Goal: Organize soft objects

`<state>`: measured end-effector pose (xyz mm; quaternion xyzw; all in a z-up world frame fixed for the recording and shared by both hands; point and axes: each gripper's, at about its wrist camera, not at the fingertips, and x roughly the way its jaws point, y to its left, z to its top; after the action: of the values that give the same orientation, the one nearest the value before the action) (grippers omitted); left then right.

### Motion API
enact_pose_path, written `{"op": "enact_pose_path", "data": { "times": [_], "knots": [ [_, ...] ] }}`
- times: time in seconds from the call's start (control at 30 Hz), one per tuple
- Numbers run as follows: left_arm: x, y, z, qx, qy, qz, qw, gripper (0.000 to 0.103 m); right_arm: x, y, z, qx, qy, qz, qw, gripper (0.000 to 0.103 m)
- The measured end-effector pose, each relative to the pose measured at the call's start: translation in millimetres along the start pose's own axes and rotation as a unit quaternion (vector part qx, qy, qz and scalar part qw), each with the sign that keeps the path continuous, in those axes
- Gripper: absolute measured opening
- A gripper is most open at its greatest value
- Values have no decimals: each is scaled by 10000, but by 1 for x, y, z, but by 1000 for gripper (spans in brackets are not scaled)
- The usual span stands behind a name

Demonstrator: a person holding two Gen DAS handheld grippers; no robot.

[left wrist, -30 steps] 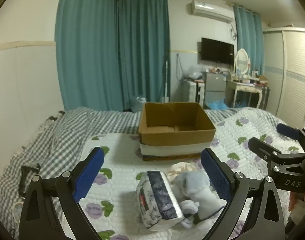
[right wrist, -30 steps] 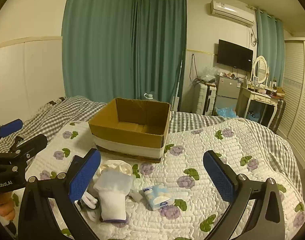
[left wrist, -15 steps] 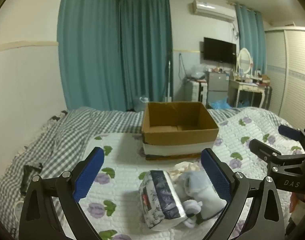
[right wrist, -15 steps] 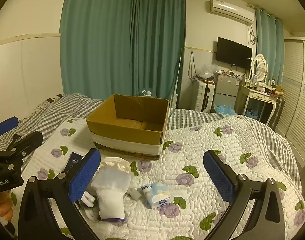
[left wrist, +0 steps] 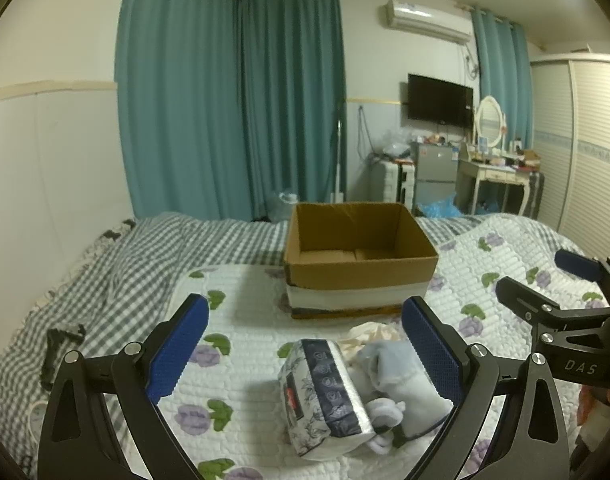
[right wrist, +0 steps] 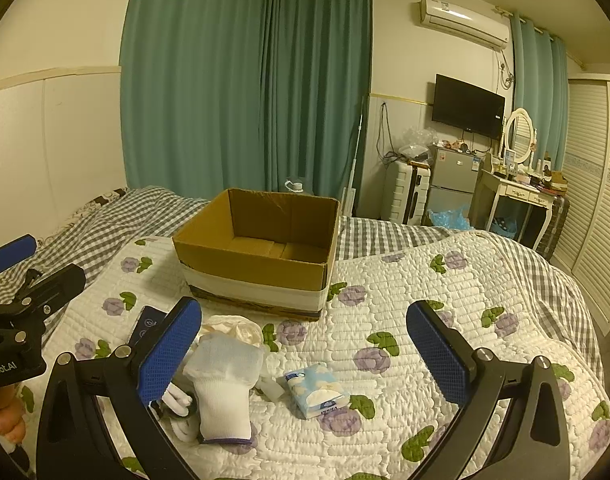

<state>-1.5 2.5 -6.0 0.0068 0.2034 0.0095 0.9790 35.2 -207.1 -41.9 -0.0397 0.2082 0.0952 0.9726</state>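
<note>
An open cardboard box [left wrist: 361,264] stands on the flowered quilt; it also shows in the right wrist view [right wrist: 261,264]. In front of it lie a floral tissue pack [left wrist: 325,396], a white glove [right wrist: 225,388], a cream cloth [right wrist: 237,328] and a small blue tissue pack [right wrist: 317,390]. My left gripper [left wrist: 305,356] is open and empty, hovering over the floral pack. My right gripper [right wrist: 305,352] is open and empty, above the glove and the small pack.
A dark phone-like object [right wrist: 147,326] lies left of the glove. A black clip [left wrist: 55,350] lies on the checked blanket [left wrist: 125,272] at the left. A fridge [right wrist: 453,184], dressing table [right wrist: 517,196] and wardrobe [right wrist: 593,216] stand beyond the bed.
Both grippers have drifted slightly, the views shifting a little toward the box. Both stay open and nothing on the bed has moved.
</note>
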Motion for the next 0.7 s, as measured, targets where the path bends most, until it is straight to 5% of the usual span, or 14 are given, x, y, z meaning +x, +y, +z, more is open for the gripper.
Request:
{"op": "enact_pose_path", "data": {
  "times": [0.7],
  "knots": [
    [-1,1,-1,-8,43,-19,10000,99,1,5,1,-13,22,22,10000,103]
  ]
}}
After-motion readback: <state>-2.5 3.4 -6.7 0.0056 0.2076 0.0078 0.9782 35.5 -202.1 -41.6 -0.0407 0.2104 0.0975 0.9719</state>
